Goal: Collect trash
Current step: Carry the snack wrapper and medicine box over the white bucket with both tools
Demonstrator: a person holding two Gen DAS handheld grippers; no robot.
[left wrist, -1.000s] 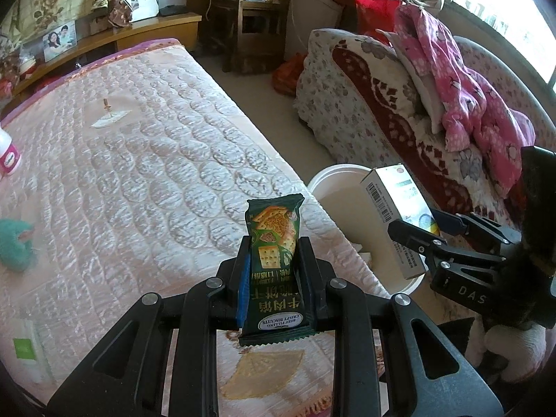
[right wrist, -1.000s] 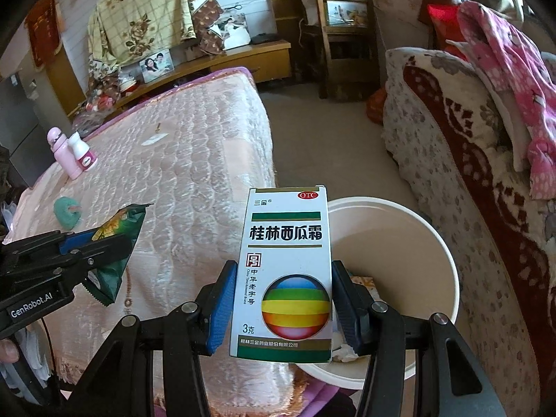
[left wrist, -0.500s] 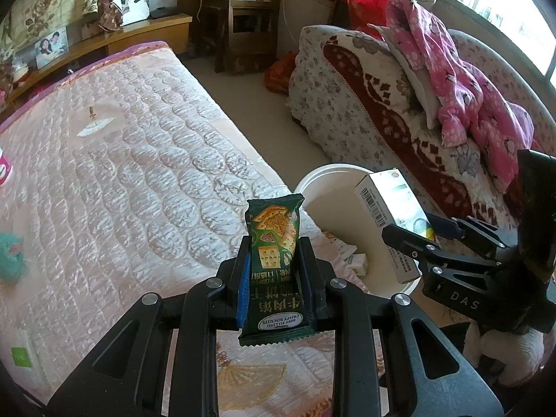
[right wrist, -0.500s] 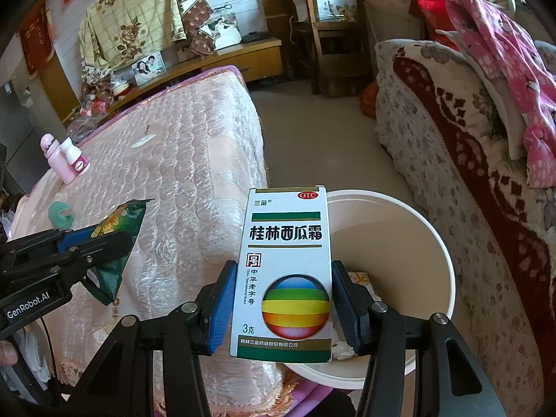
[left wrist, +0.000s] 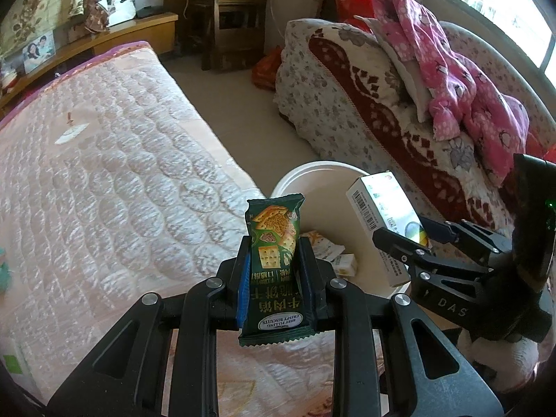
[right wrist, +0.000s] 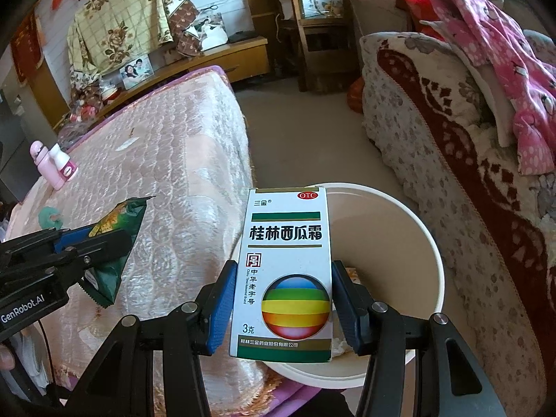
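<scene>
A: Left wrist view first. The left gripper (left wrist: 272, 260) has black fingers (left wrist: 307, 267) with blue pads, clamped tight on a green biscuit wrapper (left wrist: 274, 264). Glossy foil, flat pouch, serrated bottom edge, cracker print on the front.

B: Where does it sit in the fingers?

A: Upright between the pads. Top half sticks out past the tips, bottom seal hangs below them. Under it is the quilted pink bed (left wrist: 114, 191), puffy stitched pattern. Just beyond the bed corner stands a round white bucket (left wrist: 302, 173), smooth plastic, with crumpled paper scraps (left wrist: 333, 257) inside.

B: Right one visible there?

A: Yes, the right gripper (left wrist: 405, 243) comes in from the right edge, holding a white carton (left wrist: 380, 219) over the bucket rim, barcode side showing.

B: Right wrist view?

A: Same carton (right wrist: 286, 278), rigid cardboard, rectangular, green bands, rainbow-striped ball. The fingers (right wrist: 347, 312) are spread to a middling width and press on its two long sides. Lower half is between the pads, upper half stands clear past the tips. The bucket (right wrist: 417, 229) is right behind and below it.

B: Anything else?

A: The left gripper (right wrist: 114, 239) at the left edge, wrapper (right wrist: 111, 243) seen edge-on over the bed (right wrist: 180, 173). A floral sofa (right wrist: 434, 139) with red trim on the right, pink spotted fabric (right wrist: 504, 69) heaped on it. Two pink bottles (right wrist: 55, 166) stand on the far bed edge.
</scene>
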